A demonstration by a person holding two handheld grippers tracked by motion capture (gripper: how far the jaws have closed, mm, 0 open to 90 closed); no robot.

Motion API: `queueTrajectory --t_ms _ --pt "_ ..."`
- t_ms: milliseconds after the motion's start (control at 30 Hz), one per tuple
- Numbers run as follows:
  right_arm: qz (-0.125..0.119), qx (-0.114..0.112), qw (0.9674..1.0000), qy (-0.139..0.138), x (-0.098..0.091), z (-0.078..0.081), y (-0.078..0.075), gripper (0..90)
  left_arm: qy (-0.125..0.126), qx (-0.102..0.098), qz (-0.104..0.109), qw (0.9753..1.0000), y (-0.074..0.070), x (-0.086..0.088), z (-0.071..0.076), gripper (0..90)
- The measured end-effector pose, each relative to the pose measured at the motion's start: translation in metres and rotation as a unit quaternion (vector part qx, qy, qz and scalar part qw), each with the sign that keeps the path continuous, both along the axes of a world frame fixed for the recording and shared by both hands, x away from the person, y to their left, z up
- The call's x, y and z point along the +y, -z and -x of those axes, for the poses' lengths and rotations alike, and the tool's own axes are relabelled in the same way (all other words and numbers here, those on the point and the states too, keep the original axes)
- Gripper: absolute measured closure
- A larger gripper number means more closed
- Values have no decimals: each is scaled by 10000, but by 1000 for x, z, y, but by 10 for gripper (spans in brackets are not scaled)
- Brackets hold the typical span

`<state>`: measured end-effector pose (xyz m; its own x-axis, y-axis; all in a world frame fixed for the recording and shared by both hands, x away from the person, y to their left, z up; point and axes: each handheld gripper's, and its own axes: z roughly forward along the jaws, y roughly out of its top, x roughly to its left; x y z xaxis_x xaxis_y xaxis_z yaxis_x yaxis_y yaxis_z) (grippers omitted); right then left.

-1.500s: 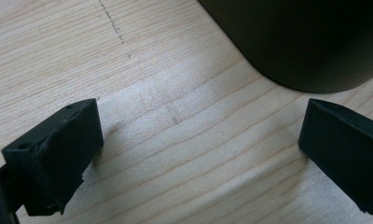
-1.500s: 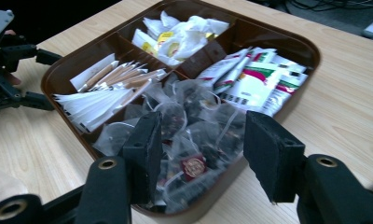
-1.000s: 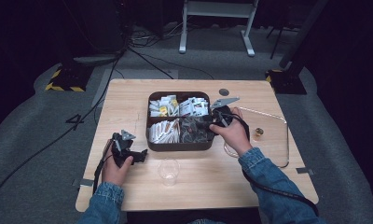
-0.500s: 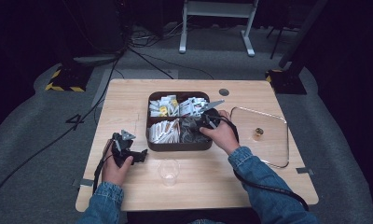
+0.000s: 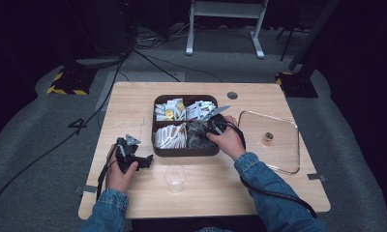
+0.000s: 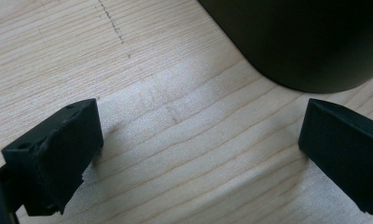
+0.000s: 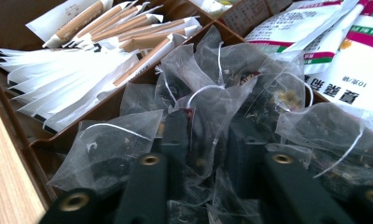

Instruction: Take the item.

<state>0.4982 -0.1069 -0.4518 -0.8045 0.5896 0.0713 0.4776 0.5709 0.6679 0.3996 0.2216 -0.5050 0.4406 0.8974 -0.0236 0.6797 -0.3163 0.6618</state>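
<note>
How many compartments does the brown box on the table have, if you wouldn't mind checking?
4. The brown box is split in quarters: far-left holds packets, far-right printed sachets, near-left paper sticks, near-right mesh tea bags, where the right gripper reaches.

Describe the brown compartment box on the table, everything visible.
The brown compartment box is square with rounded corners, plastic-looking, sitting flat mid-table, lid off. Dividers split it into four. Far compartments hold printed sachets; the near-left one holds white-and-tan stick packets; the near-right one holds clear mesh tea bags with strings. The right gripper reaches into that compartment, jaws among the bags. The left gripper rests on the table beside the box's near-left corner, jaws open.
</note>
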Motion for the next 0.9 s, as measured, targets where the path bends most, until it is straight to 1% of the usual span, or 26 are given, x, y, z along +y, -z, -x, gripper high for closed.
queueTrajectory --t_ms 167,400,633,900 --pt "-53 -39 10000 -15 -1 1 -3 739 2 -1 -5 10000 0 0 0 1" --pt "-202 -130 9997 -39 -3 5 -9 756 0 0 0 10000 0 0 0 1" --pt "-515 -208 9984 -53 -7 10 -18 759 -1 7 5 10000 0 0 0 1" --pt "-846 -350 9957 -158 -11 22 -32 760 -1 6 5 10000 0 0 0 1"
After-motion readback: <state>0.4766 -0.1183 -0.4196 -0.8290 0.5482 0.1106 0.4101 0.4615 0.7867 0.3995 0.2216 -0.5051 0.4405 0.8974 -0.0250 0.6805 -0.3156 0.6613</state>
